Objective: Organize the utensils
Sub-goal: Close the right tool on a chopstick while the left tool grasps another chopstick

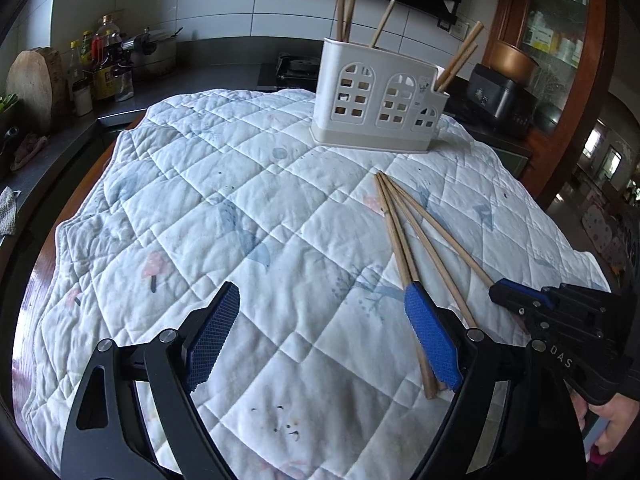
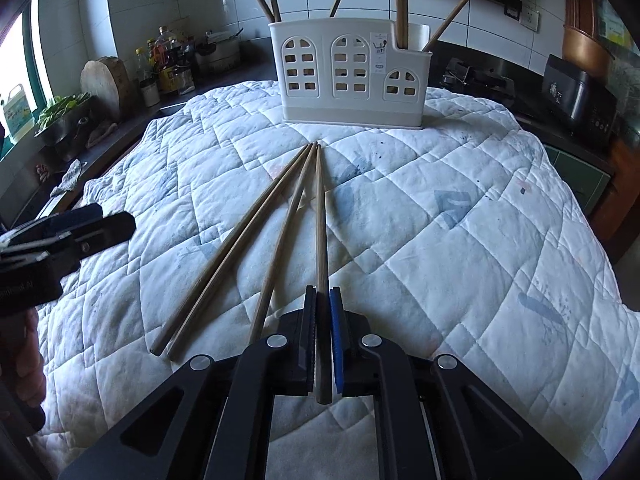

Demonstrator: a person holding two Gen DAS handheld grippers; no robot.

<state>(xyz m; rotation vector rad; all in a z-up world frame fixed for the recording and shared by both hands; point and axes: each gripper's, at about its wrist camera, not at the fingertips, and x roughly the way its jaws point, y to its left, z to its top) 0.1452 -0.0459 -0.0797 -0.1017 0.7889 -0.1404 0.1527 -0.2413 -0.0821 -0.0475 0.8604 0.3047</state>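
A white utensil holder (image 1: 380,104) (image 2: 352,72) with arched cut-outs stands at the far side of the quilted cloth, with several wooden chopsticks upright in it. Several loose chopsticks (image 1: 404,240) (image 2: 240,240) lie fanned on the cloth in front of it. My right gripper (image 2: 322,292) (image 1: 496,292) is shut on the near end of the rightmost chopstick (image 2: 320,216), which still lies along the cloth. My left gripper (image 1: 320,308) is open and empty, low over the cloth, its right finger (image 1: 428,336) over the left chopsticks' near ends. It shows at the left edge of the right wrist view (image 2: 116,224).
The white quilted cloth (image 1: 240,200) (image 2: 460,208) covers a table. Behind it runs a dark kitchen counter with bottles (image 1: 100,60) (image 2: 168,64), a round wooden block (image 1: 34,88) (image 2: 104,80), a pot (image 1: 156,48) and a black appliance (image 1: 500,100) (image 2: 580,100). A wooden cabinet (image 1: 560,60) stands at right.
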